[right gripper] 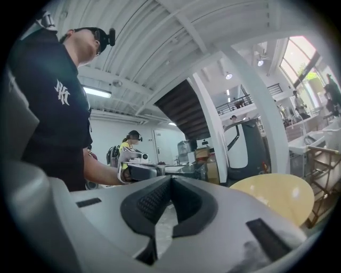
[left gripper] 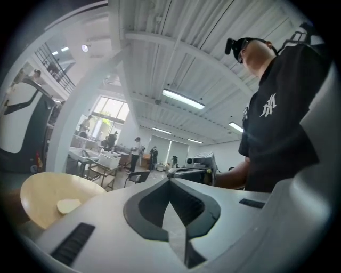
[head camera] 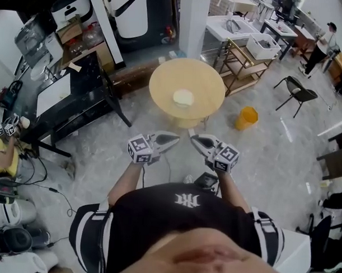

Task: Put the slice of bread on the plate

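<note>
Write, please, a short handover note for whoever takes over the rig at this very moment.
Left gripper: shut, empty, level, short of the round table.
Right gripper: shut, empty, beside it.
One pale flat item lies mid-table; too small to tell bread from plate.
Done: no grip yet.
Left: the whole job, starting with reaching the table.

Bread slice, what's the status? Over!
Left gripper and right gripper shut, both empty, short of the round table. Pale piece on it, likely the bread, untouched. Nothing between grippers and table.
</note>
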Demonstrator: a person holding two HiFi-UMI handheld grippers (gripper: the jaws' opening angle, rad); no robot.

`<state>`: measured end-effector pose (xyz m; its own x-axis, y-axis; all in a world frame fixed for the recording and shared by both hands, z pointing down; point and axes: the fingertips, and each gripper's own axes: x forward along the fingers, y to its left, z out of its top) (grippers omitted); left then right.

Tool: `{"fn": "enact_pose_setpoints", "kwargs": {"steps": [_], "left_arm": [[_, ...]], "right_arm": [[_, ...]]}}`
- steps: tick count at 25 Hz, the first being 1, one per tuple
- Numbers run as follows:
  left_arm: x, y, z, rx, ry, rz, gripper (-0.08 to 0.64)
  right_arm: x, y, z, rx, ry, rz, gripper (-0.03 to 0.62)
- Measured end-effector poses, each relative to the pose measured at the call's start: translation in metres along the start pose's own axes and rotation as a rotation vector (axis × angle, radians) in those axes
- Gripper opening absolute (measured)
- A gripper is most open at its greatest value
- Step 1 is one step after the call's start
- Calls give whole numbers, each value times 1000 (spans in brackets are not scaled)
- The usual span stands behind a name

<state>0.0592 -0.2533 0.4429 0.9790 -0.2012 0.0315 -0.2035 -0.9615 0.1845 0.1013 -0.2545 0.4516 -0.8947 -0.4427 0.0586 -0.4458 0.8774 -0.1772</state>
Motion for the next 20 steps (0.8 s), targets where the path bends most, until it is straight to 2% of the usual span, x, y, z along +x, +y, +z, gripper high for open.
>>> {"fn": "enact_pose_setpoints", "kwargs": {"steps": [1, 2, 4, 5, 7, 9, 10, 12, 14, 15, 17, 20], "left_arm": [[-9, -6, -3, 2, -15, 0, 6], [-20, -5, -11, -14, -33, 33, 6], [-42, 1, -37, -99, -53, 117, 6], [-50, -3, -50, -142, -49, 129, 6], [-55, -24, -68, -183, -23, 81, 6], [-53, -42, -84, -185, 31, 15, 6], [-52, -43, -95, -177, 69, 13, 6], [-59, -28, -105, -121, 118, 102, 6], [-72, -4, -91, -81, 72, 222, 6], [-75, 6, -79, -75, 38, 247, 6], [-71, 13, -59, -36, 14, 221, 6], [-63, 3, -36, 81, 26, 99, 6]], "right_arm": [[4, 10, -8, -5, 15, 6, 0], [10, 18, -16, -7, 37, 5, 0], [18, 33, -32, 3, 65, -11, 0], [18, 41, -36, 19, 61, -22, 0], [12, 55, -41, 40, 48, -33, 0], [6, 60, -52, 46, 72, -37, 0], [3, 59, -59, 46, 93, -49, 0], [-2, 58, -62, -2, 113, -84, 0], [-5, 64, -49, -100, 98, -103, 0], [-6, 65, -42, -132, 90, -107, 0], [-6, 57, -38, -150, 85, -121, 0], [1, 40, -38, -146, 80, -152, 0]]}}
